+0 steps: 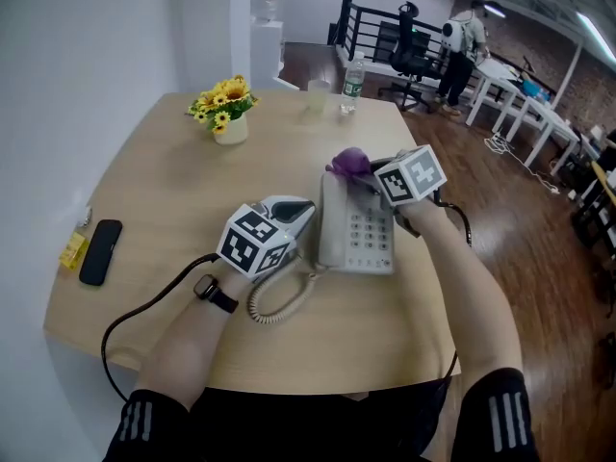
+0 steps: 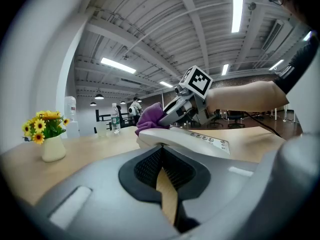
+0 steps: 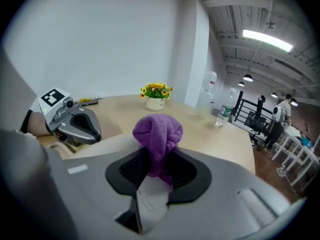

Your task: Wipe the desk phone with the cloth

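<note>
1. left gripper [image 1: 300, 210]: jaws together, nothing between them. it lies just beside the near left edge of the desk phone [image 1: 358, 231]; contact cannot be confirmed.
2. the phone's long axis runs away from the person.
3. right gripper [image 3: 155, 160]: clamped on the purple cloth [image 3: 158, 133] at the phone's far left corner, forearm along the phone's right side.
4. judgement: the next stroke should draw the cloth nearer along that axis.

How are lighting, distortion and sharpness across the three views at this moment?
Head view: even light, mild bending at the edges, desk phone sharp. Left gripper view: heavy fisheye, black corners, ceiling strip lights blown out. Right gripper view: same fisheye and dark rim; the purple cloth in the right claw is crisp.
</note>
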`<state>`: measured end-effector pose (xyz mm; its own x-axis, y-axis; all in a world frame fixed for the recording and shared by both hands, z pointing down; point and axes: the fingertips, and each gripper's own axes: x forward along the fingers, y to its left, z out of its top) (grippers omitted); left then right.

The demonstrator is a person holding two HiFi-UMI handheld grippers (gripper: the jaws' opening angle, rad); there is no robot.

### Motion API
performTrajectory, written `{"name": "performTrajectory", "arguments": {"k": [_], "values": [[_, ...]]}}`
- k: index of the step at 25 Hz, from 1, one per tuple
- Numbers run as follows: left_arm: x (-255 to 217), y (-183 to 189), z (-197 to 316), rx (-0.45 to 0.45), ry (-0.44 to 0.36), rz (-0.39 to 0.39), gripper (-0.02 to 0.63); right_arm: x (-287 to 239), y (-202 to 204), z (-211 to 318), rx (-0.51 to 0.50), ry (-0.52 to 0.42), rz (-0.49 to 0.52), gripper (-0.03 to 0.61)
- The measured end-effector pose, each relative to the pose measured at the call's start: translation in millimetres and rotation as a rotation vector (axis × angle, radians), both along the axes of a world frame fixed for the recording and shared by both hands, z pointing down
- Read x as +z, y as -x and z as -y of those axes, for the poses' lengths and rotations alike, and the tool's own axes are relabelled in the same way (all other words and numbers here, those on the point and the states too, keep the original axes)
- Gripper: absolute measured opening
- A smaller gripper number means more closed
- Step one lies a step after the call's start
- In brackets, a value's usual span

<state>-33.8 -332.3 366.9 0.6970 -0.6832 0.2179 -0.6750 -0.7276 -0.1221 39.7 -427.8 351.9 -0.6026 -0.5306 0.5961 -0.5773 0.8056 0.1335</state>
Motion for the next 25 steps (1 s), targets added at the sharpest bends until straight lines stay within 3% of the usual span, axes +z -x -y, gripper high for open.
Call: {"name": "performTrajectory", "arguments": {"k": [6,12,14,17,21,25], "values": [[-0.2,-0.3,-0.2,-0.001,-0.003,0.004,-0.006,3.2,-52.8,2.8,0.065,0.000,-0.060,0.107],[-0.3,0.2,-0.7,-0.001,-0.003,0.006,-0.006,7.5,-116.1,11.8,0.197,-0.013,-0.110,0.107],[-0.1,-0.1,-1.1,0.000,-0.003,0.007,-0.006,1.3,-127.8,14.3,0.234,-0.031,-0.064,0.107],[-0.2,-0.4,-0.3,0.000,-0.003,0.006,-0.006,-9.3,-128.8,16.0,0.258,-0.040,0.030,0.107],[-0.1,0.2,-1.1,-0.002,-0.002,0.003,-0.006,8.7,-110.1,4.5,0.200,-0.024,-0.023,0.107],[-0.4,-0.4,-0.4,0.002,-0.002,0.004,-0.006,17.2,-98.7,-16.0,0.157,-0.073,-0.041,0.107]]}}
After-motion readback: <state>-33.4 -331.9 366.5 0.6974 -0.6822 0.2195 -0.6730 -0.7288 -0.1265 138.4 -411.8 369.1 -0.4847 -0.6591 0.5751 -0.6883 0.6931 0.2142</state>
